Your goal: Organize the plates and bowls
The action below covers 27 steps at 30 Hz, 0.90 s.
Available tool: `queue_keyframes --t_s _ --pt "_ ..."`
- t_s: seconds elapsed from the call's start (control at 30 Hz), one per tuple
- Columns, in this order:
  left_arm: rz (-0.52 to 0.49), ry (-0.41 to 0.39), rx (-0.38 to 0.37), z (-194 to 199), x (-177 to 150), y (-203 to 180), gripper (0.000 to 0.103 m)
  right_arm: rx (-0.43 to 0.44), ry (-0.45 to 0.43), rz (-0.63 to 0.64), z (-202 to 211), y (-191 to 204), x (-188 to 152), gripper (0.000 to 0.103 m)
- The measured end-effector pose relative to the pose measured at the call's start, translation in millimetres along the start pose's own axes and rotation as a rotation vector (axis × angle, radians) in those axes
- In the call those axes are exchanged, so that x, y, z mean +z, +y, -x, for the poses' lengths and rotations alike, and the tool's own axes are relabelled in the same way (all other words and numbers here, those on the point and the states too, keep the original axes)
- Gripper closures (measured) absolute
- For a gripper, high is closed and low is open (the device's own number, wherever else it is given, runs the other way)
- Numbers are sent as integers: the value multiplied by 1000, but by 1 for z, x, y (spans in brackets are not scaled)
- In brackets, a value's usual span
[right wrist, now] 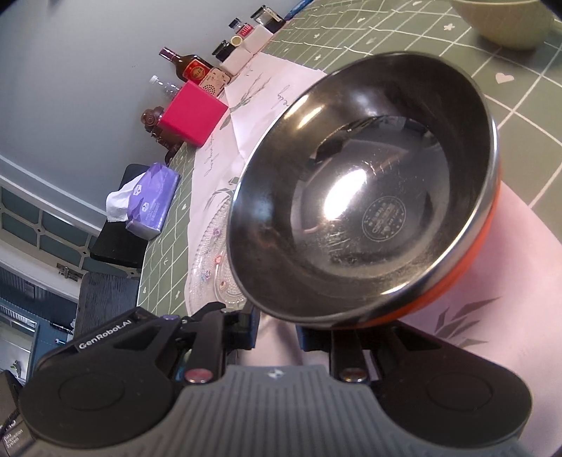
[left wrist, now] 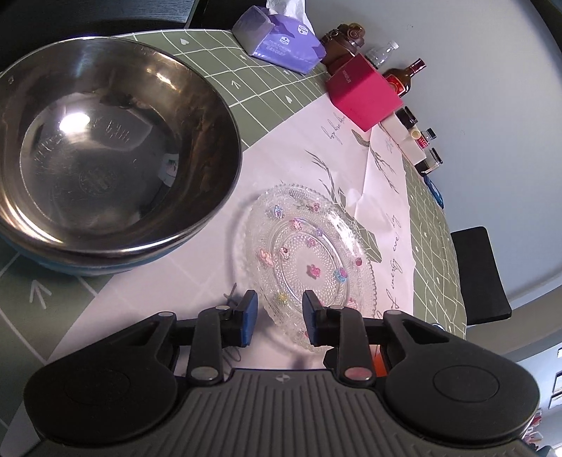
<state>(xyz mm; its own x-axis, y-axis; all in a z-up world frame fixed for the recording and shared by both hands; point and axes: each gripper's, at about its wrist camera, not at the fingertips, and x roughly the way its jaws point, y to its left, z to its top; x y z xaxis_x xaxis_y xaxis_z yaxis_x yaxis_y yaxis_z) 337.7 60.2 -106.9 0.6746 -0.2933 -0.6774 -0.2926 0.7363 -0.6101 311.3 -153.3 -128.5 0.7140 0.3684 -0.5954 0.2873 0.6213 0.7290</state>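
In the left wrist view a steel bowl with a blue outside (left wrist: 105, 165) stands at the left. A clear glass plate with small coloured flowers (left wrist: 305, 260) lies on the white paper mat. My left gripper (left wrist: 279, 318) is open, its blue pads on either side of the plate's near rim. In the right wrist view a steel bowl with an orange outside (right wrist: 365, 197) fills the middle, tilted toward the camera. My right gripper (right wrist: 277, 332) is below its near rim, its fingertips hidden by the bowl. The glass plate (right wrist: 214, 260) shows left of this bowl.
A purple tissue pack (left wrist: 277, 35), a pink box (left wrist: 365, 93), a brown figurine, bottles and small jars (left wrist: 404, 79) line the far edge of the green grid tablecloth (left wrist: 267, 77). A pale green bowl (right wrist: 505, 21) stands at the top right in the right wrist view. A black chair (left wrist: 481, 277) is beside the table.
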Motion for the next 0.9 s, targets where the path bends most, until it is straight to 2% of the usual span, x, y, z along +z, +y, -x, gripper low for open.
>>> queue_keyframes --t_s 0.1,0.2,0.27,0.33,0.6,0.67,0.77,0.9 --pt "3 0 -3 -2 2 1 73 1 -8 10 -1 1 0 82" --pt "15 4 10 -3 3 4 87 5 -15 13 -6 3 -1 82" --pt "17 4 12 -2 3 6 91 -2 -19 27 -8 5 -1 87" --pt "13 6 8 -2 4 6 91 11 -20 34 -9 4 -3 93" --pt "1 16 35 11 -5 6 92 5 -4 45 2 4 -6 99" --pt "-2 19 42 17 -9 8 91 9 10 42 8 3 -8 103" --pt "8 45 39 27 -15 14 91 39 27 67 18 5 -14 103" --pt "21 79 24 37 -22 21 93 36 65 93 26 10 -24 103"
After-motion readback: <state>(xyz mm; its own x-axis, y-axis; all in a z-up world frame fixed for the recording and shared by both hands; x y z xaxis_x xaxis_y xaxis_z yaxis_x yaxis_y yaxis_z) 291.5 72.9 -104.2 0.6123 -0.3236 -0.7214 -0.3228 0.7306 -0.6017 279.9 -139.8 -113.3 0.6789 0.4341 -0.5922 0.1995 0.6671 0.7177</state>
